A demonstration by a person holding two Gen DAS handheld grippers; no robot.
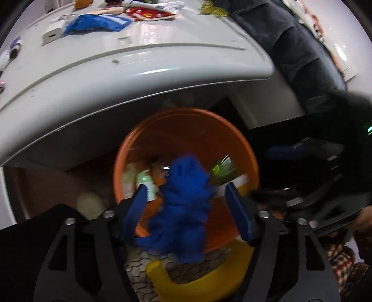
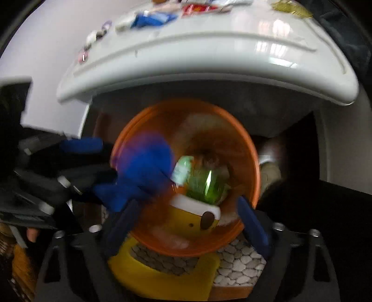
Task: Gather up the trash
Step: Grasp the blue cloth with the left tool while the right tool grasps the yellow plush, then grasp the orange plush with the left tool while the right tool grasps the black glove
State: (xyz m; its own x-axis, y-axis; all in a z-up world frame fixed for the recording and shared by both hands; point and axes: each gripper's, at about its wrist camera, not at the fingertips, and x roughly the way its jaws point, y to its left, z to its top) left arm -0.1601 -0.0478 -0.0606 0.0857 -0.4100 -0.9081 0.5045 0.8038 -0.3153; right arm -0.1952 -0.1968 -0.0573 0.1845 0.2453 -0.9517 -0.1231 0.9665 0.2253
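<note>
An orange bucket [image 1: 244, 148] stands on the floor under the white table's edge; it also shows in the right wrist view [image 2: 246, 144]. Inside lie a pale green bottle [image 2: 183, 170], a green shiny wrapper [image 2: 207, 183] and a yellow-and-white pack [image 2: 195, 213]. A crumpled blue piece of trash [image 1: 183, 209] sits between the jaws of my left gripper [image 1: 186, 204], which stand wide apart over the bucket; the trash is blurred and looks loose [image 2: 141, 172]. My right gripper [image 2: 186, 223] is open and empty above the bucket's near rim.
The white table [image 1: 139, 76] carries more litter at its far side: a blue wrapper [image 1: 95, 23], a red wrapper [image 1: 151, 14], a white charger [image 1: 52, 33]. A yellow stool [image 2: 162, 281] and a pebble-pattern mat [image 2: 239, 262] lie below the bucket. A dark chair [image 1: 302, 60] stands to the right.
</note>
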